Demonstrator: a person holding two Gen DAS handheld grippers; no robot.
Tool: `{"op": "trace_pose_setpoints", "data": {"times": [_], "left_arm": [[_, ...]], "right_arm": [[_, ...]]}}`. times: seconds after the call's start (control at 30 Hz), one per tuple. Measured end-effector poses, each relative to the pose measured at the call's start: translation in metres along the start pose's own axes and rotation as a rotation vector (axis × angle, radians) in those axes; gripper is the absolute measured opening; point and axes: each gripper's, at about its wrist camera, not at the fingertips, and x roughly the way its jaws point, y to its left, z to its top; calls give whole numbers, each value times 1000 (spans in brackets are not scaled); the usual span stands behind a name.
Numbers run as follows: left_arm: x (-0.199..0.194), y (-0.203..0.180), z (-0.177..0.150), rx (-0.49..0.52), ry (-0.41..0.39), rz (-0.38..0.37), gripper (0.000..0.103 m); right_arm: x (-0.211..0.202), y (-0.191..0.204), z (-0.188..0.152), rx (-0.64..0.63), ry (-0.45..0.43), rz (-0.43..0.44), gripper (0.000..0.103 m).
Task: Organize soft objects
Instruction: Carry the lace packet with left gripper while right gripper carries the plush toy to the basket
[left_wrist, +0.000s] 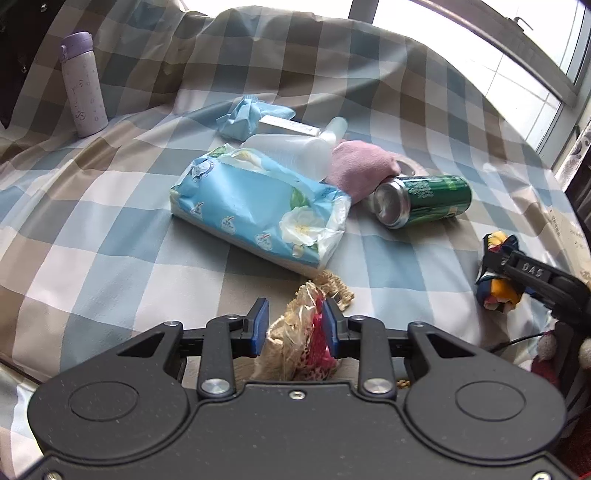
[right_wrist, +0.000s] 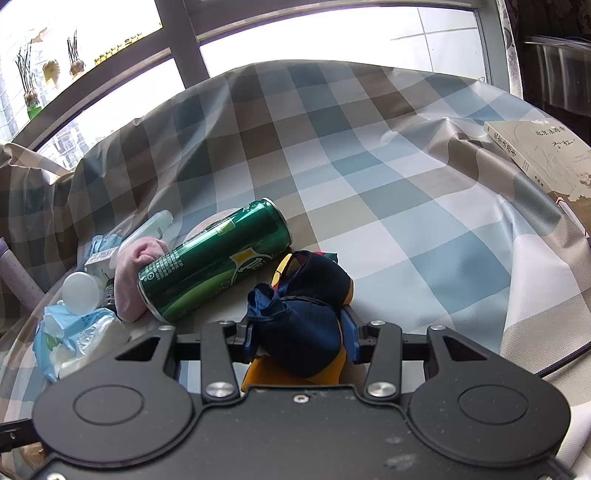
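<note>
My left gripper (left_wrist: 294, 323) is shut on a beige lace cloth (left_wrist: 291, 339) with a red patch, low over the checked tablecloth (left_wrist: 110, 229). Part of the lace trails forward onto the cloth. My right gripper (right_wrist: 300, 336) is shut on a dark blue and yellow cloth bundle (right_wrist: 306, 306) beside a lying green can (right_wrist: 214, 266). The left wrist view shows that gripper (left_wrist: 511, 271) and its bundle (left_wrist: 496, 291) at the right edge. A pink cloth (left_wrist: 358, 166) lies between the can (left_wrist: 424, 199) and a white plastic bottle (left_wrist: 291, 151). A crumpled blue mask (left_wrist: 247, 114) lies behind.
A blue tissue pack (left_wrist: 258, 210) lies ahead of the left gripper. A purple flask (left_wrist: 83, 85) stands at the far left. A tape roll (left_wrist: 413, 166) peeks out behind the pink cloth. A book (right_wrist: 543, 158) rests at the right. Windows run behind the table.
</note>
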Motion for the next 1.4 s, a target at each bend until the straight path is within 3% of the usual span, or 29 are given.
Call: {"op": "trace_pose_setpoints", "data": {"times": [0.1, 0.2, 0.3, 0.33, 0.37, 0.4, 0.43, 0.47, 0.77, 0.83, 0.97, 1.07, 1.1, 1.17, 1.23, 1.4], "left_arm": [[5, 0, -2, 11, 11, 24, 56], [9, 1, -3, 11, 30, 22, 64], [8, 0, -7, 12, 24, 5, 80], [8, -2, -8, 19, 25, 10, 80], [10, -4, -9, 29, 31, 15, 78], [12, -5, -10, 38, 38, 16, 68], [13, -6, -11, 46, 47, 14, 50], [15, -8, -12, 55, 56, 14, 46], [7, -8, -6, 61, 50, -10, 33], [-3, -8, -3, 68, 36, -18, 26], [-19, -6, 2, 82, 8, -24, 14], [-21, -3, 5, 79, 11, -41, 14], [-20, -2, 5, 75, 15, -47, 17], [-14, -3, 4, 84, 36, -30, 34], [-7, -5, 0, 96, 48, 5, 71], [5, -7, -11, 103, 56, 29, 77]], "right_arm": [[0, 2, 0, -9, 1, -3, 43], [0, 1, 0, -8, 4, -2, 43], [1, 1, 1, -7, 6, -1, 43], [1, 1, 1, -8, 8, -1, 43], [2, 1, 1, -10, 9, 0, 43], [2, 1, 1, -11, 10, 0, 43], [2, 2, 1, -12, 10, -1, 43], [2, 2, 1, -13, 9, -1, 43], [-1, 15, 1, -87, 10, -39, 43], [-7, 20, 1, -117, 16, -45, 42], [-26, 22, -1, -110, 18, -6, 42], [-42, 23, -1, -90, 9, 29, 42], [-46, 24, -1, -90, 8, 39, 42], [-51, 26, -1, -95, 15, 38, 42], [-53, 28, -2, -106, 16, 27, 42], [-56, 31, -4, -117, 29, 23, 42]]}}
